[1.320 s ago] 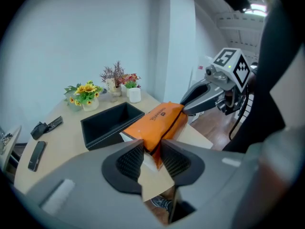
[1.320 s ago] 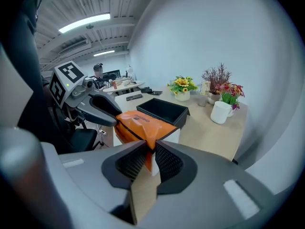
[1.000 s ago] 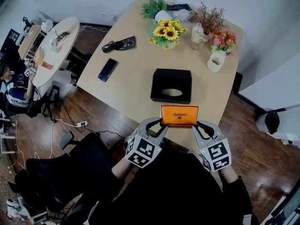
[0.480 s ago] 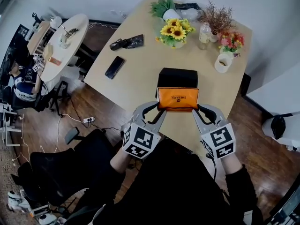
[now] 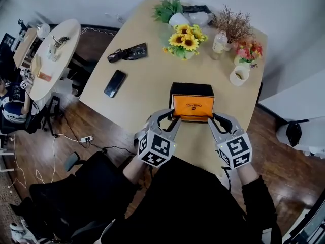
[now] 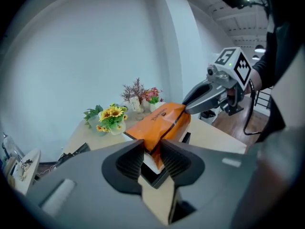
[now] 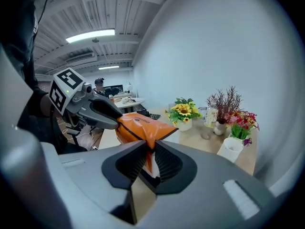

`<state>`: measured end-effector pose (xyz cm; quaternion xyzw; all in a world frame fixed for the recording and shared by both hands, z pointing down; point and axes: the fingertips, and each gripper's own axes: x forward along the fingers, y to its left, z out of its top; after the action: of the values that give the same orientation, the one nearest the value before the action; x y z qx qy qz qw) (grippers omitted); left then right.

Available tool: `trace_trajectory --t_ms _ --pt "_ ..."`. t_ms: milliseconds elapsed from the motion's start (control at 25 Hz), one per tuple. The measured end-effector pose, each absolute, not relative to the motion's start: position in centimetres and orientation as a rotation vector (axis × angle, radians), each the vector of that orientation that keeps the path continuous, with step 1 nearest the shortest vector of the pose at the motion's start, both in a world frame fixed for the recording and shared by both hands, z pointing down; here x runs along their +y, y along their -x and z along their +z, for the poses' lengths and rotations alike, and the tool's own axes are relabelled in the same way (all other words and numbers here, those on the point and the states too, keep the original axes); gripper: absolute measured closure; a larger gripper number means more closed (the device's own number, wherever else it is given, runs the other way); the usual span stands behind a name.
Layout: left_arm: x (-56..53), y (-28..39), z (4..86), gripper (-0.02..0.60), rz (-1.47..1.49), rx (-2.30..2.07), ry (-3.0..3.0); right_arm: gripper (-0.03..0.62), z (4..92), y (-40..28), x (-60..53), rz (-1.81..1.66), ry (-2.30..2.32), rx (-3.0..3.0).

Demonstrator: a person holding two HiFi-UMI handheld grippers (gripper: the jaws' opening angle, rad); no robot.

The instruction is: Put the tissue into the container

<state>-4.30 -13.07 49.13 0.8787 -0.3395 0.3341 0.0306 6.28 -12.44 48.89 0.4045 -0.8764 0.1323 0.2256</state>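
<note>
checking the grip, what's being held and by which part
The orange tissue pack is held at both ends: the left hand-held gripper pinches its left end, and the right hand-held gripper pinches its right end.

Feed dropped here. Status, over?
Both shut on tissue pack ends: left gripper, right gripper. Pack over container, not in yet. Nothing blocking.

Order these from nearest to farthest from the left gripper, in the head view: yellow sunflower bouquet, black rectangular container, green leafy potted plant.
1. Black rectangular container, just beyond the left gripper gripping the orange tissue pack.
2. Yellow sunflower bouquet, farther back.
3. Green leafy potted plant, far edge.
</note>
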Motion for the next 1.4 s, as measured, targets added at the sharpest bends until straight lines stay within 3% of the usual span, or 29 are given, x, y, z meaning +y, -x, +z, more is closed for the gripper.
trace_trajectory --t_ms 1000,1400 --pt "-14.5 4.5 57.8 0.489 1.166 -0.928 -2.644 0.535 57.6 -5.7 -13.9 0.300 -1.041 -2.227" --pt "-14.9 3.7 60.1 0.491 1.371 -0.857 -2.634 0.531 60.0 -6.2 -14.3 0.274 -0.956 -2.059"
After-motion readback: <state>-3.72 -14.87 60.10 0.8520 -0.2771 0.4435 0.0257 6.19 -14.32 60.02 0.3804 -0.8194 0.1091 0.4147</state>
